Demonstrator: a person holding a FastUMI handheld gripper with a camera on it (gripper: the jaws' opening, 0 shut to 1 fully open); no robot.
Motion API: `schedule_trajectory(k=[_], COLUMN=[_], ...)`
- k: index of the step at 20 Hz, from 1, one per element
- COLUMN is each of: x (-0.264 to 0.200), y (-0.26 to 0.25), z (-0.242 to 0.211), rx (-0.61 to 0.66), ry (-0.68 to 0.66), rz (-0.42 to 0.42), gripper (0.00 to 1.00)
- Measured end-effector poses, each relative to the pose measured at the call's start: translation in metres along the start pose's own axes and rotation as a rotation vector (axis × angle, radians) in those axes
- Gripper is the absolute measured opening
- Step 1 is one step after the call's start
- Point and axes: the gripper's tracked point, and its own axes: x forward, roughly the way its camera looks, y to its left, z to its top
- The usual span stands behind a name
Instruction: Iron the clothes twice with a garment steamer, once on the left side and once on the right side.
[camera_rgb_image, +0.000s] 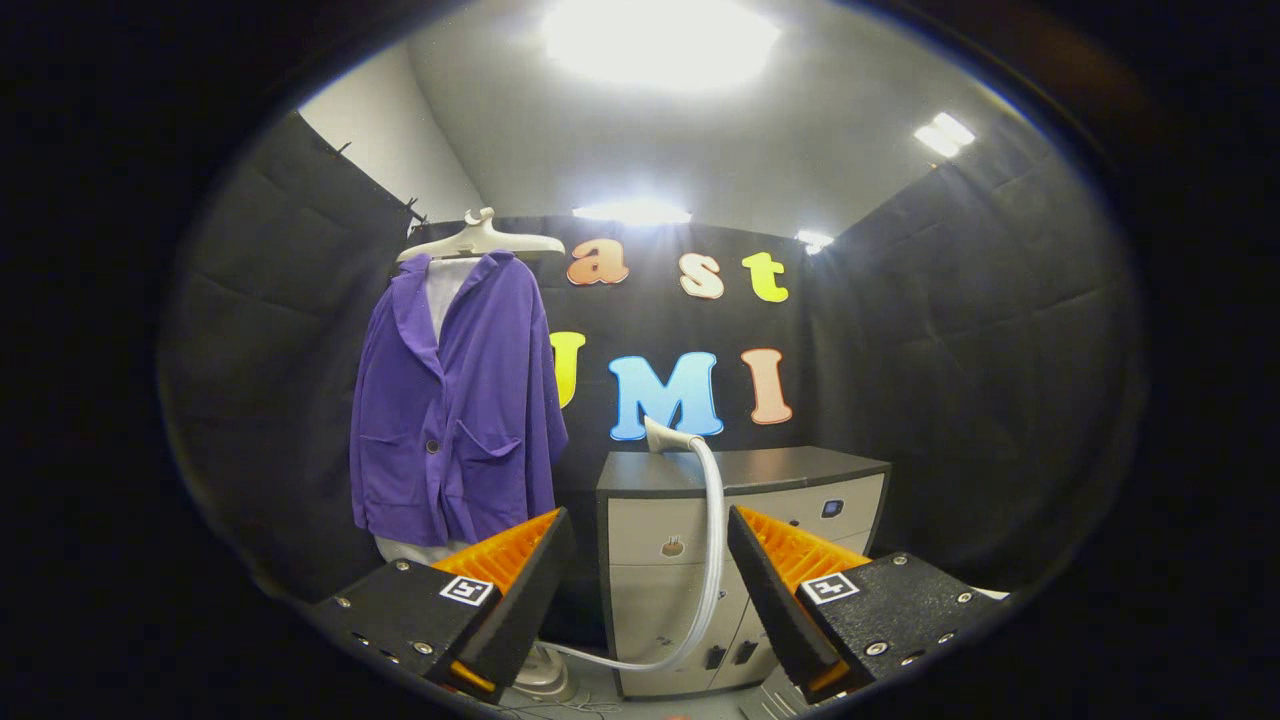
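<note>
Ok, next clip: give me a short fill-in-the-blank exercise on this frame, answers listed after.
1. The purple jacket hangs on a ____, beyond the gripper's one finger.
2. The steamer head rests on top of the ____, with its hose curving down the front.
3. The gripper holds nothing; its fingers are ____.

Missing words: hanger; cabinet; open

jacket (455, 400) on hanger (480, 238) left of cabinet (740, 560); steamer head (668, 437) on cabinet top, hose (712, 560) down front.
</note>
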Motion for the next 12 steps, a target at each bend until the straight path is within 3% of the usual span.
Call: schedule_trajectory(k=[6,12], x=[0.049,0.132], y=[-0.011,-0.043], z=[0.040,0.072], rx=[-0.024,-0.029], ry=[-0.049,-0.090], rz=[0.001,0.018], gripper=[0.95,0.95])
